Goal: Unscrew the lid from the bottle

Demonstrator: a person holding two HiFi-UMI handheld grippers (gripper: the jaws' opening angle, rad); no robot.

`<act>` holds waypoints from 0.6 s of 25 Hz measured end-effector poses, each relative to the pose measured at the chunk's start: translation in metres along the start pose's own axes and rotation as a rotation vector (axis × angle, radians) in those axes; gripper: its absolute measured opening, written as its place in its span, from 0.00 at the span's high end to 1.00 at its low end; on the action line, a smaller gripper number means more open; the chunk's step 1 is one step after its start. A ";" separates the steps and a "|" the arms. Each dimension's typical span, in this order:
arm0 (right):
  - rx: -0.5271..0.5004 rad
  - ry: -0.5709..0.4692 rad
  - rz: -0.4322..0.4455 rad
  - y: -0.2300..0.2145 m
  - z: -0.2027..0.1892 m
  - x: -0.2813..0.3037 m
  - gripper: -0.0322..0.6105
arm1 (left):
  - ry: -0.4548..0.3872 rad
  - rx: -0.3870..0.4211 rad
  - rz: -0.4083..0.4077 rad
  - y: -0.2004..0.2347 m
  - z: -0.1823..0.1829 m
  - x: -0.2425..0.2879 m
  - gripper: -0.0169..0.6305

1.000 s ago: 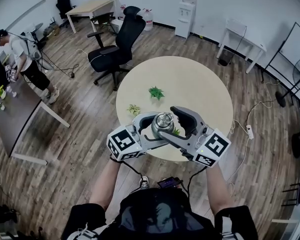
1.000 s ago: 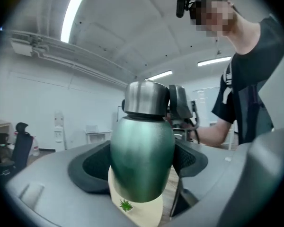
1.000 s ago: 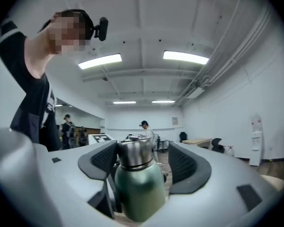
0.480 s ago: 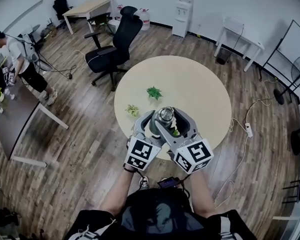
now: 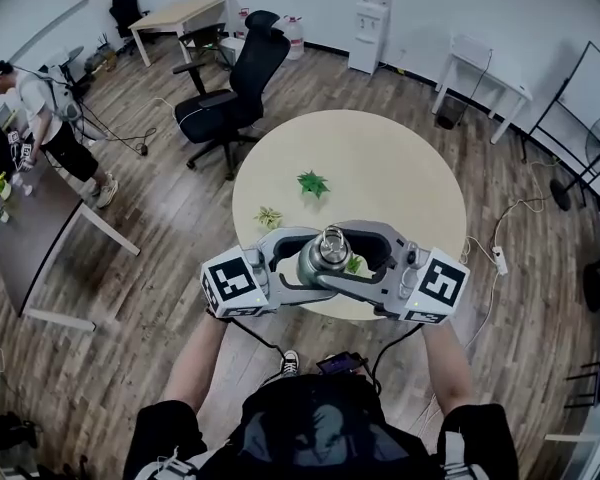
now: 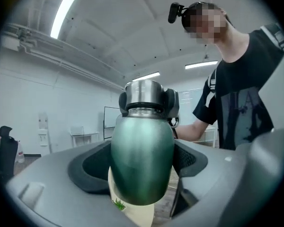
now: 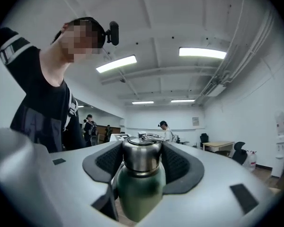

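A green metal bottle with a steel lid is held up in the air over the near edge of the round table. My left gripper comes in from the left and is shut on the bottle's green body. My right gripper comes in from the right, its jaws closing around the lid. The dark pads sit against the lid's two sides. In the left gripper view the right gripper clasps the lid above the body.
Small green plant sprigs lie on the table, with another sprig just under the grippers. A black office chair stands beyond the table. A person stands by a dark desk at the left.
Both grippers have swung outward, from side by side in front of me to opposite sides of the bottle. The right jaws, wide at first, have narrowed onto the lid.
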State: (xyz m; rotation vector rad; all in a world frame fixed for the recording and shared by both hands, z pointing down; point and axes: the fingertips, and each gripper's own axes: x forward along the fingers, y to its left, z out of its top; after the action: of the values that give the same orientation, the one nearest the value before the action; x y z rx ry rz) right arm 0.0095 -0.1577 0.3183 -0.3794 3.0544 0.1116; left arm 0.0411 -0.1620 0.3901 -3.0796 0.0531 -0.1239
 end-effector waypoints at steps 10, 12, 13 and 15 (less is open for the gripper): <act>0.041 -0.114 -0.215 -0.037 0.011 -0.019 0.55 | -0.029 -0.048 0.232 0.035 -0.013 -0.014 0.39; 0.044 -0.117 -0.320 -0.047 0.000 -0.031 0.55 | -0.037 -0.051 0.329 0.045 -0.017 -0.023 0.39; 0.048 -0.116 -0.378 -0.053 -0.006 -0.037 0.55 | -0.043 -0.051 0.380 0.051 -0.017 -0.028 0.39; 0.061 -0.104 -0.500 -0.065 -0.022 -0.048 0.55 | -0.052 -0.052 0.484 0.063 -0.018 -0.039 0.39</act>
State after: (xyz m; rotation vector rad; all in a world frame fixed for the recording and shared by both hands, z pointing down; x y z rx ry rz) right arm 0.0709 -0.2102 0.3393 -1.0718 2.7530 0.0116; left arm -0.0009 -0.2242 0.4015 -3.0116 0.7987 -0.0186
